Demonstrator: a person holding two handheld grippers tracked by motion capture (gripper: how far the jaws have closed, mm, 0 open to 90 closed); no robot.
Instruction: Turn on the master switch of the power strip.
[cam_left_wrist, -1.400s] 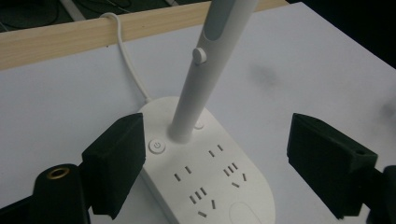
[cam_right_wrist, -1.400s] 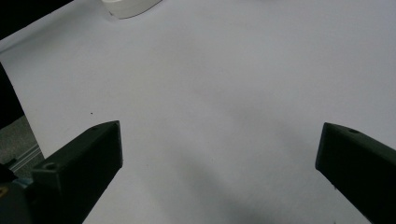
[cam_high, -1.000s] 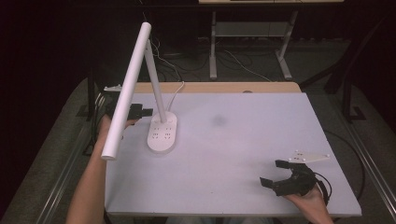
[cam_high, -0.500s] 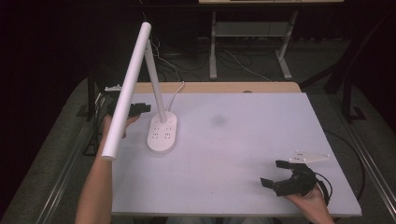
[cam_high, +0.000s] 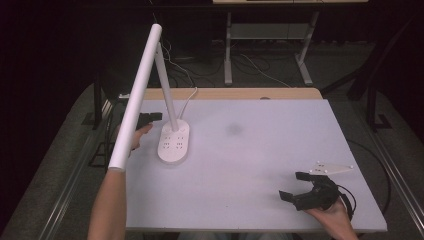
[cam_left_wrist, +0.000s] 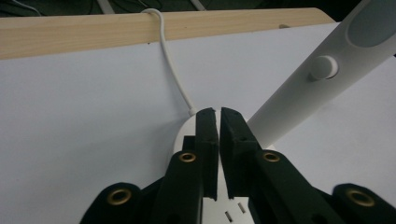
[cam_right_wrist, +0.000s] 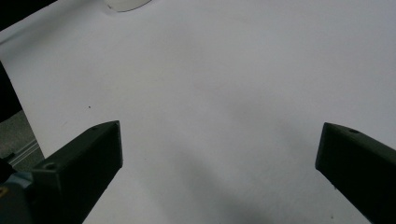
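Lamp (cam_high: 172, 142) stood at bench (cam_high: 260, 150) left-rear, cord (cam_left_wrist: 173, 70) run over back edge. Left hand-held gripper (cam_left_wrist: 218, 116) held over lamp base, jaws pressed together. Right hand-held gripper (cam_high: 295, 186) held front-right, jaws spread wide.

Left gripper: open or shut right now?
Shut. The left gripper shows its jaws pressed nearly together over the lamp base, with nothing visible between them.

Looks like a lab or recording studio, not a home. Dark surrounds beyond the left gripper (cam_high: 150, 118); bare white table (cam_high: 260, 150) with a wooden far edge (cam_left_wrist: 93, 30), just past that gripper's tips. Grey carpet (cam_high: 70, 165) beside it. Farther off, loose cables (cam_high: 260, 67) trail under a metal-legged desk (cam_high: 227, 47).
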